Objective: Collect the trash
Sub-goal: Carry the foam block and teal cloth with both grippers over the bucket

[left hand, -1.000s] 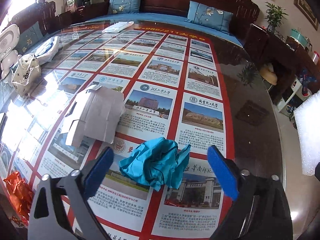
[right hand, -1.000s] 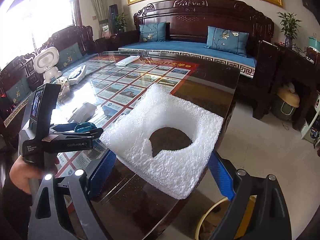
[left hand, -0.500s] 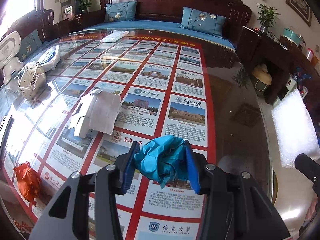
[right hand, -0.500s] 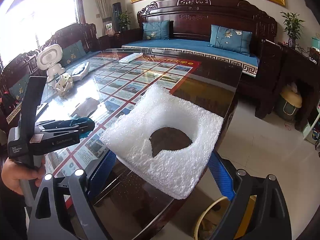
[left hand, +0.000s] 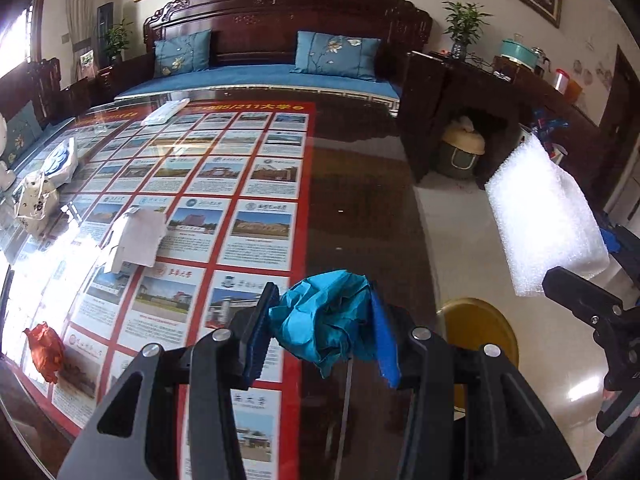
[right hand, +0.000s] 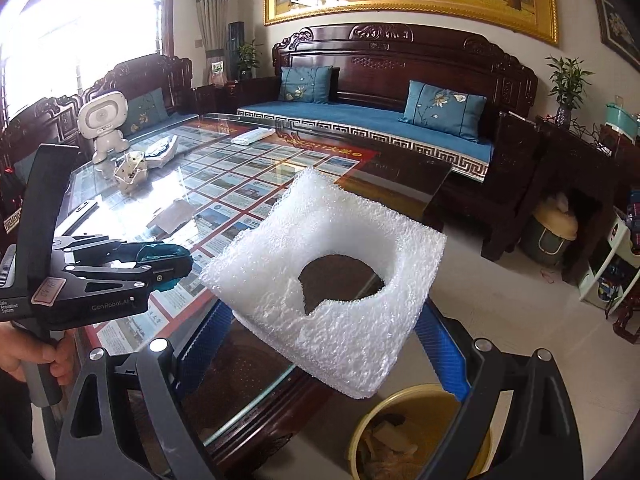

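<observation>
glass-topped table [left hand: 360,200] fills most of both views, a red-bordered university poster [left hand: 224,184] under the glass. gold-rimmed trash bin [right hand: 420,436] sits on the floor off the table's near corner, some scraps already in it.

white foam packing square [right hand: 332,280] with a round cutout is in our right gripper [right hand: 324,344]; jaws are spread wide and pinching the foam across its width. it hangs over the table corner, partly above the bin.

our left gripper [left hand: 320,328] has jaws pulled in tight on the crumpled teal paper wad [left hand: 324,320], carried above the table edge, close to the bin but not yet over it from what we see.

still on the table: torn white cardboard piece [left hand: 134,240] mid-poster, orange crumpled wrapper [left hand: 44,350] near the left edge.

risks as we judge them:
- foam is wider than the bin mouth looks; released flat it may bridge the rim or slide off onto the floor. tilt it edge-down first.
- foam is light and springy, held only by its edges, so a quick swing could pop it out.
- teal wad is loose paper; opening before it's over the bin drops it on glass or floor.
- both grippers converge on one bin, so a collision is likely unless we go one at a time.
</observation>
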A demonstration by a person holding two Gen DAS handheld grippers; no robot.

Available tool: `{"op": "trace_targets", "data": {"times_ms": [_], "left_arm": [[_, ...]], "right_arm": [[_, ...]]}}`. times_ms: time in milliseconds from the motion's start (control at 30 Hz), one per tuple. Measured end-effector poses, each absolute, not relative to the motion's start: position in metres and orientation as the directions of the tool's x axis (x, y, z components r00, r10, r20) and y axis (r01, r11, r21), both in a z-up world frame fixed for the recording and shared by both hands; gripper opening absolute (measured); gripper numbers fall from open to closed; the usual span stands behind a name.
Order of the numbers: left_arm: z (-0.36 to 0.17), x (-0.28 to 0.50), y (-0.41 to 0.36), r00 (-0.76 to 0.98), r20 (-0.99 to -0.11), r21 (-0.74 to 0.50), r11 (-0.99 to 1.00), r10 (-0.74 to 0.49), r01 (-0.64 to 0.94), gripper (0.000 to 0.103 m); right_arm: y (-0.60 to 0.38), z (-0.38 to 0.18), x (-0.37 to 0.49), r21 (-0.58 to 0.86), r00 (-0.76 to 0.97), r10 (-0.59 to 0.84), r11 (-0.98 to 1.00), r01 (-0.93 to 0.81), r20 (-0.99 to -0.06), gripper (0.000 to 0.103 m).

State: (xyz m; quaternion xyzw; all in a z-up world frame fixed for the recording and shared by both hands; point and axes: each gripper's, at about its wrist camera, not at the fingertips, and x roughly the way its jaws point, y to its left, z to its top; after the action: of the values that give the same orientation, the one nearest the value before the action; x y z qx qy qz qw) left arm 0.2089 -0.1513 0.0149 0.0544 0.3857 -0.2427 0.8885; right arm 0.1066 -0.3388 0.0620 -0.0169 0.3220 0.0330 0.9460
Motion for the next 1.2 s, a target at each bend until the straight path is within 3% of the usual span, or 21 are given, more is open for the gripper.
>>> {"op": "trace_targets", "data": {"times_ms": [467, 800, 1200], "left_arm": [[-0.030, 0.156, -0.322, 0.367, -0.783, -0.116, 0.698, -0.502, 0.707, 0.045], [-0.104, 0.169, -0.414, 0.216, -0.899, -0.089, 0.643, -0.380, 0.761, 0.046], [-0.146, 0.183, -0.446, 0.197, -0.933, -0.047, 0.643, -0.302, 0.765, 0.046]], "right_arm": [[-0.459, 0.012, 0.035, -0.038, 0.696, -0.133, 0.988, 0.150, -0.706, 0.087], [-0.509, -0.071, 0.041, -0.028, 0.523, -0.107, 0.987, 0.157, -0.846, 0.087], [-0.535, -0.133, 0.060, -0.018, 0.399, -0.062, 0.993, 0.113, -0.915, 0.089]]}}
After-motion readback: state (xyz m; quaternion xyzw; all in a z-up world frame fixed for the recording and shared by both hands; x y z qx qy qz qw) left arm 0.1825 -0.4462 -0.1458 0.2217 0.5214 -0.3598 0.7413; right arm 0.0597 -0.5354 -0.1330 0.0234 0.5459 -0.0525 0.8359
